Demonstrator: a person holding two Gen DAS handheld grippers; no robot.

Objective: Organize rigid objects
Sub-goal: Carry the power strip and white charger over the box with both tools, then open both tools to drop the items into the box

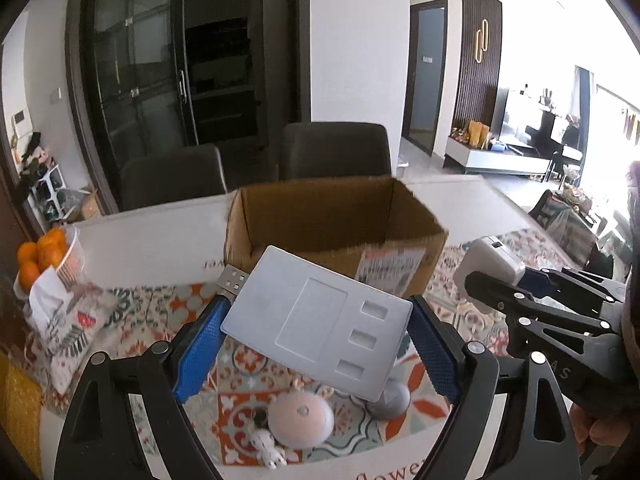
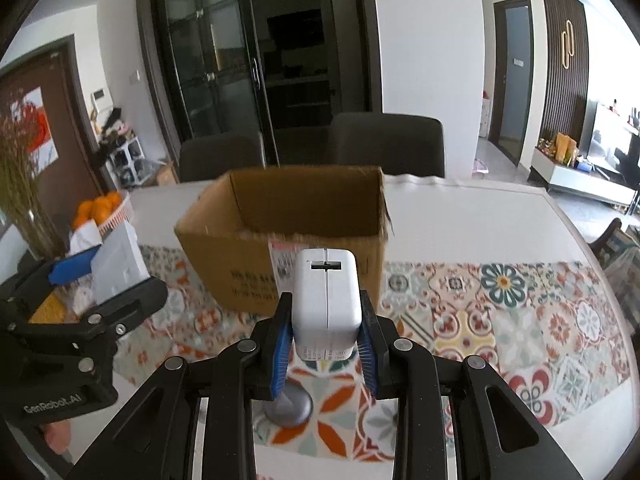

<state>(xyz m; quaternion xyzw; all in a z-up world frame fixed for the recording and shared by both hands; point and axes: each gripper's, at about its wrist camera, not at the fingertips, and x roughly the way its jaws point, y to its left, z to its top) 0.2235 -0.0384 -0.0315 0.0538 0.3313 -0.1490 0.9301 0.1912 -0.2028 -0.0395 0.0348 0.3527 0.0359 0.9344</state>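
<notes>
Left wrist view: the left gripper, jaws set wide, clamps a flat pale-grey plastic wall switch plate held tilted above the patterned floral tablecloth, just short of the open brown cardboard box

Below the plate: a round white disc and a grey ball lie on the cloth

Right wrist view: the right gripper, jaws narrowed, grips a white rectangular power adapter upright before the box; a bowl of oranges sits far left
</notes>
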